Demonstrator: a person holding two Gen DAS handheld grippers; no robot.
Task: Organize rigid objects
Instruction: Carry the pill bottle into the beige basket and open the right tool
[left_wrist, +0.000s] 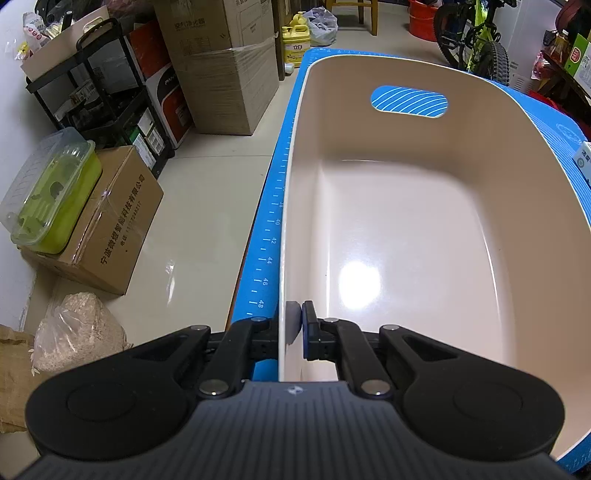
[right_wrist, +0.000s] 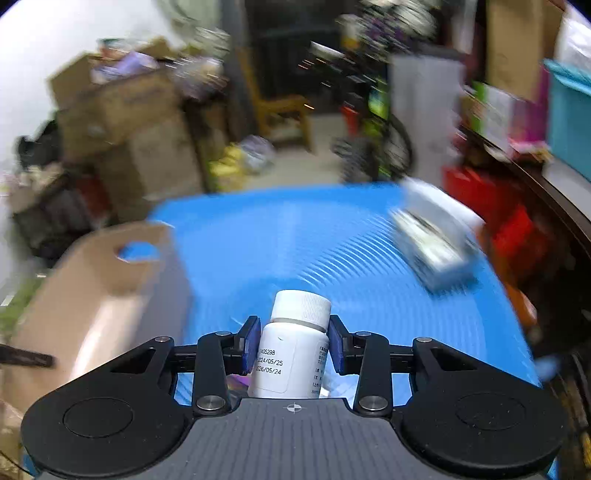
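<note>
A cream plastic bin (left_wrist: 406, 229) with a cut-out handle stands empty on a blue mat (left_wrist: 269, 236). My left gripper (left_wrist: 295, 325) is shut on the bin's near-left rim, one pad on each side of the wall. My right gripper (right_wrist: 291, 343) is shut on a white pill bottle (right_wrist: 291, 350) with a white ribbed cap and printed dates, held upright above the blue mat (right_wrist: 295, 240). The bin (right_wrist: 92, 295) is to the left of it in the blurred right wrist view. A white box (right_wrist: 436, 236) lies on the mat to the far right.
Left of the table are cardboard boxes (left_wrist: 110, 221), a green lidded container (left_wrist: 55, 192), a black shelf rack (left_wrist: 103, 92) and a sack (left_wrist: 77, 332) on the tiled floor. A white box corner (left_wrist: 583, 162) shows at the right. A bicycle (left_wrist: 476, 40) stands behind.
</note>
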